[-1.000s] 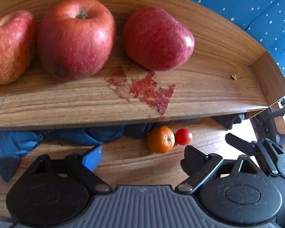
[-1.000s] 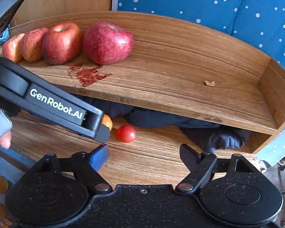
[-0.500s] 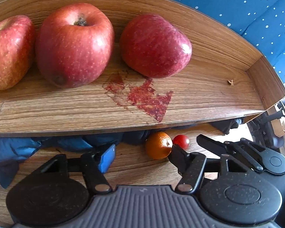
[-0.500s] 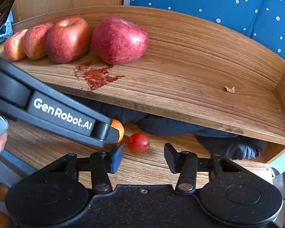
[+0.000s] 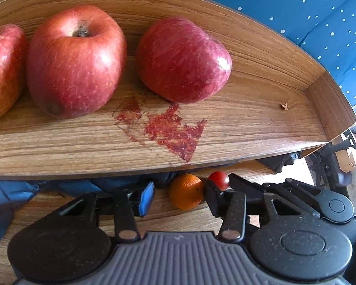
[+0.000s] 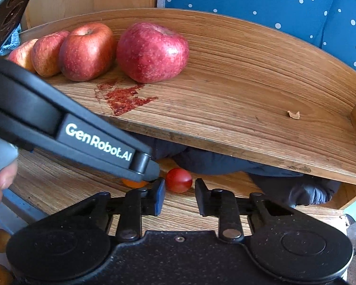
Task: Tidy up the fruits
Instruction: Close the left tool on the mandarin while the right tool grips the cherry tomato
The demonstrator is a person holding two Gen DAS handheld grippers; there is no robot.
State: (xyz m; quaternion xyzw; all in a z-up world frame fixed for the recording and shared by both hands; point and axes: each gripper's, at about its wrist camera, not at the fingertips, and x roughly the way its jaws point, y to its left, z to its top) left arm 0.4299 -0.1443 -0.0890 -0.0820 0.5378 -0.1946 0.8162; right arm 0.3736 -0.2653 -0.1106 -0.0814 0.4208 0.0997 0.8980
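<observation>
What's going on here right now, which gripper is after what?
A person holds both grippers low at the wooden table, under the raised wooden tray carrying red apples. The left gripper is open with its fingers either side of the small orange citrus fruit. The right gripper is open and lined up on the small red cherry tomato. Neither fruit is gripped yet.

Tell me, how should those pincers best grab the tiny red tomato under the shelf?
Probably across its round middle, coming in level from the front. The cherry tomato lies on the lower board beneath the wooden shelf, which blocks any approach from above. The right gripper already faces it, jaws open and wider than it.
</observation>
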